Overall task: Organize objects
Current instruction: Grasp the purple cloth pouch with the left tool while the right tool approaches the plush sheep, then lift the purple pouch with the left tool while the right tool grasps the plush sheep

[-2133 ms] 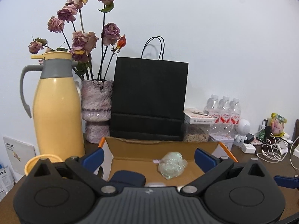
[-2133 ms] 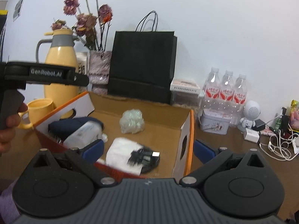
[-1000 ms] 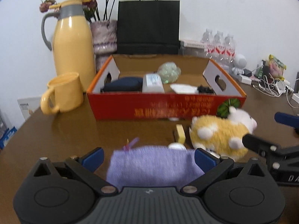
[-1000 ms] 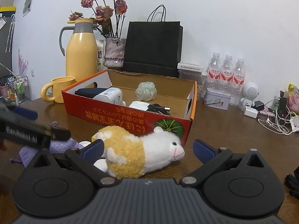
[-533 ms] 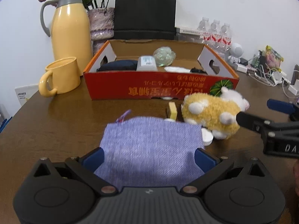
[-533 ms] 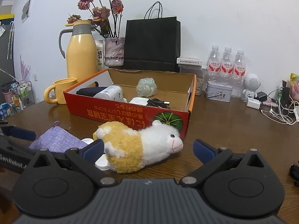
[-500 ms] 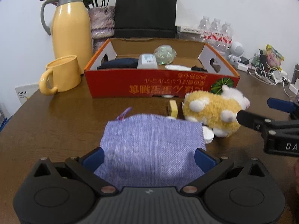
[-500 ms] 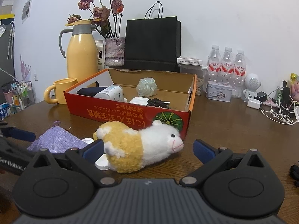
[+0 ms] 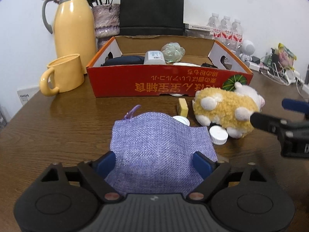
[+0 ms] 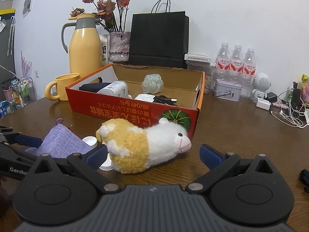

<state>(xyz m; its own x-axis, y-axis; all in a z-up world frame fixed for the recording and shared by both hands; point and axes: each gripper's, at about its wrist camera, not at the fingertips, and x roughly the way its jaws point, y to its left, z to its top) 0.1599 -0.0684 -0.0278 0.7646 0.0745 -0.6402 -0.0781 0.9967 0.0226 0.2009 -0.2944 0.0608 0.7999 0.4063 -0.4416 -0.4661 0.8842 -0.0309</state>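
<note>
left wrist: angled down, close over lilac woven pouch | right wrist: lower, from right | shared: red cardboard box

Yellow thermos standing at back left of table, yellow mug sitting just in front of it. Vase holding dried roses beside thermos; black paper bag standing upright to its right. Three water bottles lining the wall, small tin resting before them; white cables lying at far right

"GenRo" on the left hand-held gripper
</note>
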